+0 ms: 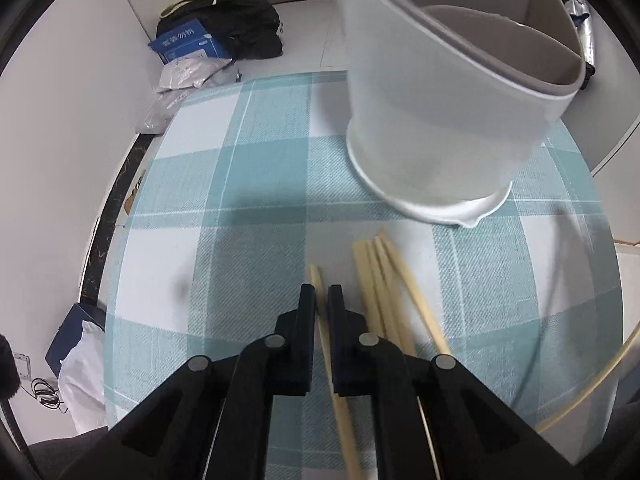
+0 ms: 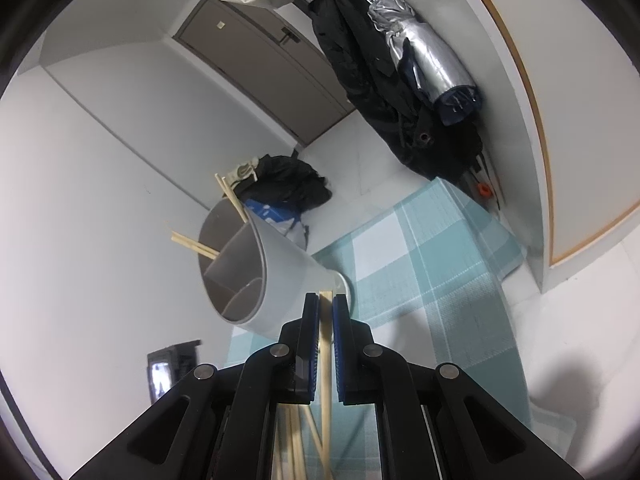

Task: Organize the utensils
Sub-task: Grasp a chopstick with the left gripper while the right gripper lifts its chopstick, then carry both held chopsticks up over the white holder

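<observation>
A white utensil holder [image 1: 444,112] with grey inner dividers stands on the teal checked tablecloth [image 1: 240,200]. In the left wrist view my left gripper [image 1: 322,292] is shut on one wooden chopstick [image 1: 316,276], low over the cloth. Several loose chopsticks [image 1: 380,280] lie just to its right, in front of the holder. In the right wrist view my right gripper [image 2: 326,300] is shut on a chopstick [image 2: 326,344], close to the holder [image 2: 280,276]. Chopsticks [image 2: 232,200] stick out of the holder's top, and more chopsticks [image 2: 296,440] show below the gripper.
A black bag [image 1: 240,28], a blue box [image 1: 188,44] and plastic bags [image 1: 180,80] lie on the floor beyond the table. A dark coat and a silver umbrella [image 2: 424,56] hang by the wall. The table's left edge [image 1: 116,216] is dark.
</observation>
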### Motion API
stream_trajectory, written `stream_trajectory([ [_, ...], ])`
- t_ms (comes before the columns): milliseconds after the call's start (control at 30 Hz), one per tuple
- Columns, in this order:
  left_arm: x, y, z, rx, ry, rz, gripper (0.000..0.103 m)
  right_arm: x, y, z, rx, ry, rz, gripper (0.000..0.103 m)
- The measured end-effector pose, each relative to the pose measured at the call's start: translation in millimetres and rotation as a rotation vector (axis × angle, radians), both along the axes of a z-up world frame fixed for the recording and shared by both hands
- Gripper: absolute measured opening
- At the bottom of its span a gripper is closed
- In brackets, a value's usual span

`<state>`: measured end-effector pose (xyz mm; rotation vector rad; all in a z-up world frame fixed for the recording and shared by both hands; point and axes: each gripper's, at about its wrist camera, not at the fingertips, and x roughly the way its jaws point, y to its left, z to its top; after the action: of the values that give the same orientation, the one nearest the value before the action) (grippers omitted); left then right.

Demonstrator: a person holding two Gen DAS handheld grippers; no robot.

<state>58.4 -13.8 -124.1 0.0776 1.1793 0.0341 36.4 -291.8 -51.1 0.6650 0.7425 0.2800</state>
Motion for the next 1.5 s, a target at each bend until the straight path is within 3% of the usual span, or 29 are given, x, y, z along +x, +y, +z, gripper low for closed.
stream_trajectory([
  [200,2.3,3.7,9.7,-0.052,-0.029,-0.008,0.001,-3.7,9.7,6.6,-0.046,-0.026,0.024,0.006],
  [667,-54.2,3.1,108.8,-0.193,-0.387,-0.130,0.001,-36.5,53.4,35.4,-0.199,-0.167,0.125,0.006],
  [767,-61.5,6.1,119.1,-0.204,-0.432,-0.156,0.001,-42.8,62.8,39.0,-0.231,-0.187,0.137,0.006],
  [1167,-75.7,14.4,134.8,-0.212,-0.425,-0.120,0.001,-52.7,94.1,56.3,-0.296,-0.245,0.141,0.006],
  [1500,-85.0,20.3,151.8,-0.247,-0.453,-0.153,0.001,-53.8,90.4,72.9,-0.321,-0.257,0.121,0.006],
])
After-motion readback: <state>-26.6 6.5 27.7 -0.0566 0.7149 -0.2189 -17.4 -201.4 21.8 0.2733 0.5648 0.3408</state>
